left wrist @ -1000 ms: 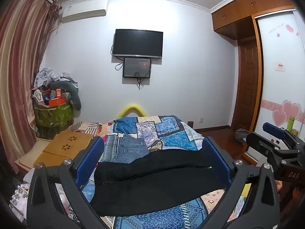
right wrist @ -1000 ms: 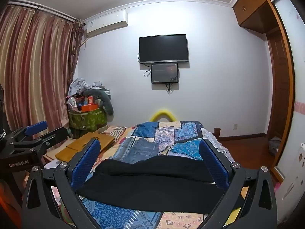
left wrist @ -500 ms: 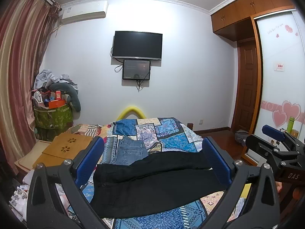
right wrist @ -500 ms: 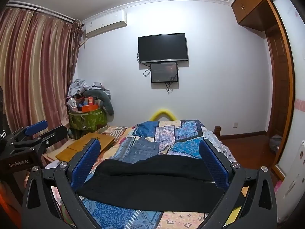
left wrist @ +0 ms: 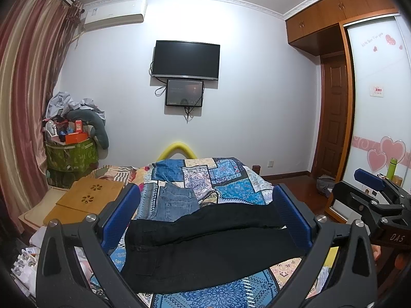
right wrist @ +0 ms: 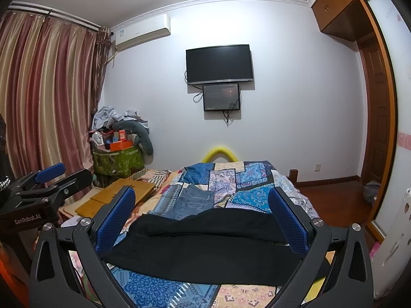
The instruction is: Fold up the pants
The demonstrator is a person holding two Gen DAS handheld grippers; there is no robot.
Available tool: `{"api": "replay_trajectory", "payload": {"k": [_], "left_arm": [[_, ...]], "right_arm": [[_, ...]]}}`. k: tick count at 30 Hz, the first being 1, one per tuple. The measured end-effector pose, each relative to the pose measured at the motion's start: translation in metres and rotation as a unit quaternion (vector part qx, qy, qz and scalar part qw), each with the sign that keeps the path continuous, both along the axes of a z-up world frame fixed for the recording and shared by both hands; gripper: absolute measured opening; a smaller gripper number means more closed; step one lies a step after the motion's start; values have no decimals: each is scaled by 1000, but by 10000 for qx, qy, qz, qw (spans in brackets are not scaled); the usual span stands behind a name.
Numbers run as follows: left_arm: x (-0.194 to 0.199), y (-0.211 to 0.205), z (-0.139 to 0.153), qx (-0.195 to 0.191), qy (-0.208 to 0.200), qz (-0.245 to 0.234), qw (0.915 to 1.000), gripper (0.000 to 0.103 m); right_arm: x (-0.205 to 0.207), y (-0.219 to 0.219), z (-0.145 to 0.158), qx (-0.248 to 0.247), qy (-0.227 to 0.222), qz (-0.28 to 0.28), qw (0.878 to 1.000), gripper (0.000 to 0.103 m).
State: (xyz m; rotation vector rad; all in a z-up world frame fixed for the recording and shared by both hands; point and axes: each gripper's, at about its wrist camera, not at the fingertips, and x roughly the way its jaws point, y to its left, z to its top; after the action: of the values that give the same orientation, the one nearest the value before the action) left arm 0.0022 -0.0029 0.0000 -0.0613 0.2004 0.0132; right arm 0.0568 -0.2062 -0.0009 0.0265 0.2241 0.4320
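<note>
Black pants (left wrist: 205, 246) lie spread across the near part of the patchwork bed (left wrist: 221, 177), waist to the left, legs running right; they also show in the right wrist view (right wrist: 205, 243). My left gripper (left wrist: 205, 218) is open and empty, held above the near edge of the pants. My right gripper (right wrist: 203, 220) is open and empty, also above the pants. The right gripper (left wrist: 377, 200) shows at the right edge of the left wrist view, and the left gripper (right wrist: 43, 187) at the left edge of the right wrist view.
Folded blue jeans (left wrist: 174, 202) lie on the bed behind the black pants. A wooden lap desk (left wrist: 87, 200) sits left of the bed, with a green bin of clutter (left wrist: 72, 154) beyond. A wardrobe (left wrist: 377, 118) and door stand at right.
Both views have tilted slightly down and shifted a little; the pants sit lower between the fingers. Both grippers stay open and nothing on the bed has moved.
</note>
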Motion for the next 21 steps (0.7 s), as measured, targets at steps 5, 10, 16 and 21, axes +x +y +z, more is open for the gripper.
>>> {"api": "replay_trajectory", "payload": {"k": [5,10,16,21], "left_arm": [[0,0,0,-3,-2,-9,10000,103],[2,-1,0,8,-10,-14,10000,103],[3,-1,-2,-8,14,-26,10000,103],[3,2,-3,-65,17,-34,10000,103]], "right_arm": [[0,0,0,0,-8,-2,10000,103],[0,0,-1,-6,-4,-4,10000,103],[1,1,1,-26,-29,1,10000,103],[1,3,1,-70,-55,-15,10000,103]]}}
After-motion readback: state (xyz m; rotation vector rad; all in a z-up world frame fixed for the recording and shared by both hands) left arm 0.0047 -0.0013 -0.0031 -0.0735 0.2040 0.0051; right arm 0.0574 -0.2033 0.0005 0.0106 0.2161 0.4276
